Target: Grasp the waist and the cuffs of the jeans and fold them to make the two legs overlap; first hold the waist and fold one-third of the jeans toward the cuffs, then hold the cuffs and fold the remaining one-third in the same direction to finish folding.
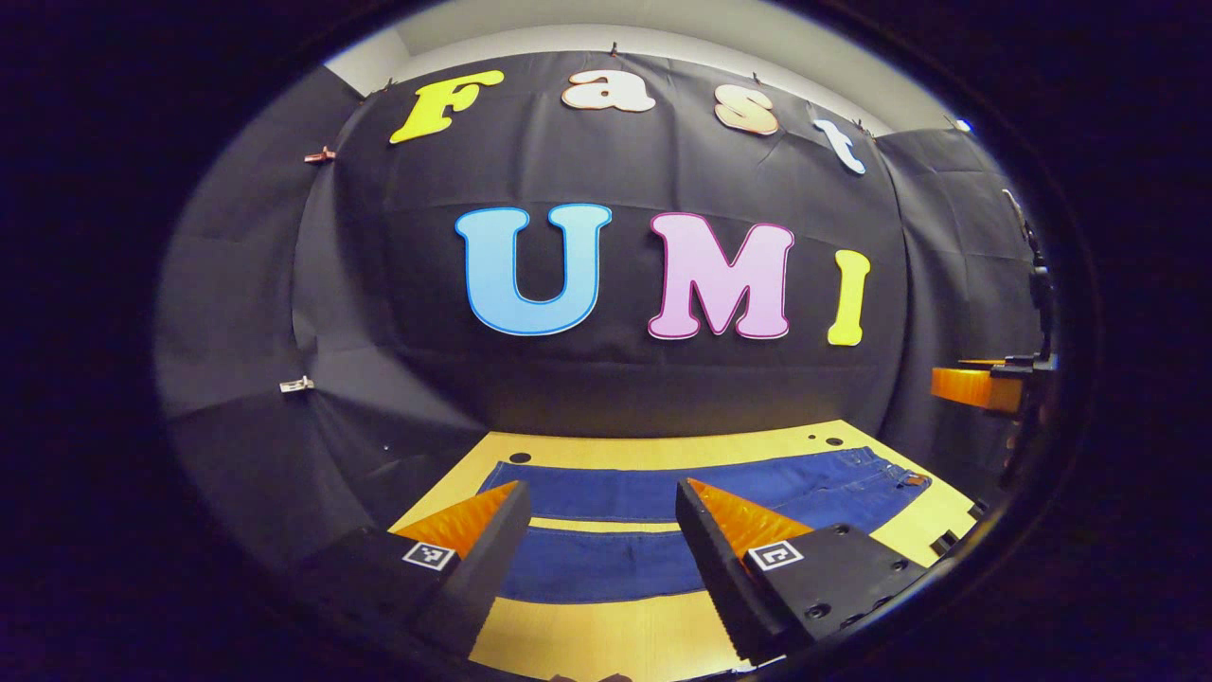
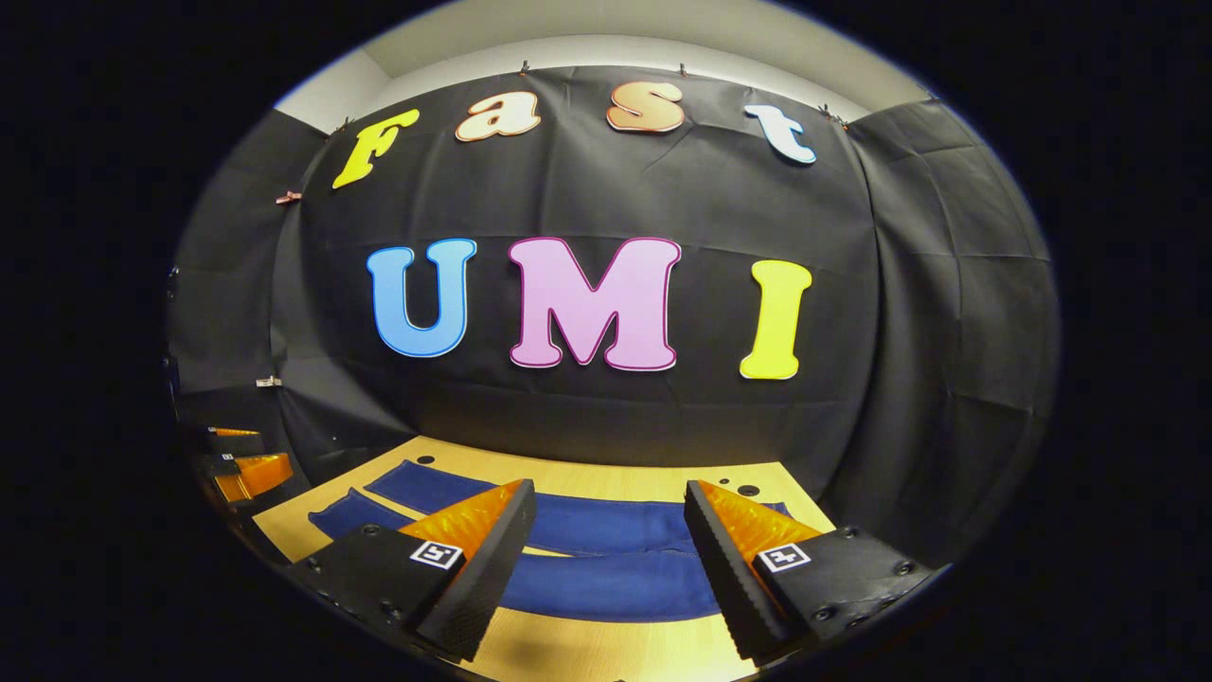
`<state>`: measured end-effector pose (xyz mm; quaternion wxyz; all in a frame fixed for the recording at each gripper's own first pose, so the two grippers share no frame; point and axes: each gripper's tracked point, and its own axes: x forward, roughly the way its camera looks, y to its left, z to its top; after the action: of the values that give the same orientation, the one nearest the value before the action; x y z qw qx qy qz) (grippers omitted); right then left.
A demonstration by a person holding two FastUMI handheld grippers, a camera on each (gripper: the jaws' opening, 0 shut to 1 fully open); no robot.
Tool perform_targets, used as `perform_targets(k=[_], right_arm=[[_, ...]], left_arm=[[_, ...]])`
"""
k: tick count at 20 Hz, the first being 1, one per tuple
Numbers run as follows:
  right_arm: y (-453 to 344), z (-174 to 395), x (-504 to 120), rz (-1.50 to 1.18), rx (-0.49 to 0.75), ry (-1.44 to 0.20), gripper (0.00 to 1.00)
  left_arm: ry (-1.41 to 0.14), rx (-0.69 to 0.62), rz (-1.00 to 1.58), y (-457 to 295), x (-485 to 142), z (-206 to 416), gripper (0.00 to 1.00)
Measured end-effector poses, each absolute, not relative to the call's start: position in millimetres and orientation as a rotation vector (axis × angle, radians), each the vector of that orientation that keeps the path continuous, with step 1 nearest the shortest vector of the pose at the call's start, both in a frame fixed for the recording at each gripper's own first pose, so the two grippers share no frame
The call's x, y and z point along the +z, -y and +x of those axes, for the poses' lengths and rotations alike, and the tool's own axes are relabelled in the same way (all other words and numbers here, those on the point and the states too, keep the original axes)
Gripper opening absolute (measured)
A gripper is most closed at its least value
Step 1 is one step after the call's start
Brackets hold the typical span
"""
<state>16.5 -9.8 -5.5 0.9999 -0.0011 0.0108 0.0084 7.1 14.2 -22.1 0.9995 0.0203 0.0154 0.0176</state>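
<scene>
Two grippers raised above the table [image 1: 833, 453], both spread wide, nothing held between the fingers of either.

Left gripper [image 1: 598, 497]: jaws fully apart, clear of the cloth. Jeans [image 1: 606, 564] laid flat on the table ahead of and below the fingertips, both legs unfolded and parallel, separated by a narrow strip of bare tabletop. Waist [image 1: 876, 471] ahead and to the right of this gripper, with waistband detail just discernible. Cuff end cut off behind the left finger. Right gripper body visible far right at the picture edge, partly cropped and hard to make out.

Right gripper [image 2: 610, 497]: jaws fully apart, clear of the cloth. Jeans [image 2: 606, 578] ahead of and below the fingertips; cuffs [image 2: 350, 511] ahead and to the left; waist end concealed behind the right finger. Left gripper [image 2: 241, 469] seen far left, low, partly cropped, finger spacing unclear from this side.

Small round holes [image 1: 520, 457] in the tabletop beyond the jeans, near the black cloth wall [image 1: 606, 379]. No obstruction between either gripper and the jeans.
</scene>
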Motion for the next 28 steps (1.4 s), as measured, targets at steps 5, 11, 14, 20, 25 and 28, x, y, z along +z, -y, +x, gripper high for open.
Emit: perform_targets(k=[5,11,14,20,25,28], right_arm=[[12,36,-14,-0.006,0.057,-0.039,0.96],[30,71,-37,-0.046,0.122,-0.066,0.96],[42,90,-60,-0.087,0.115,-0.125,0.96],[57,88,-77,-0.113,0.026,-0.201,0.97],[89,72,-94,-0.226,-0.06,-0.233,0.96],[118,65,-106,-0.269,-0.111,-0.265,0.96]], left_arm=[[-0.089,0.095,0.137,-40,-42,28,0.96],[-0.308,0.108,0.598,-113,-106,61,0.98],[-0.454,0.012,0.862,-159,-151,68,0.98],[-0.619,-0.239,1.271,-243,-231,83,0.98],[-0.713,-0.382,1.404,-289,-278,101,0.98],[-0.691,-0.426,1.459,-284,-288,116,0.97]])
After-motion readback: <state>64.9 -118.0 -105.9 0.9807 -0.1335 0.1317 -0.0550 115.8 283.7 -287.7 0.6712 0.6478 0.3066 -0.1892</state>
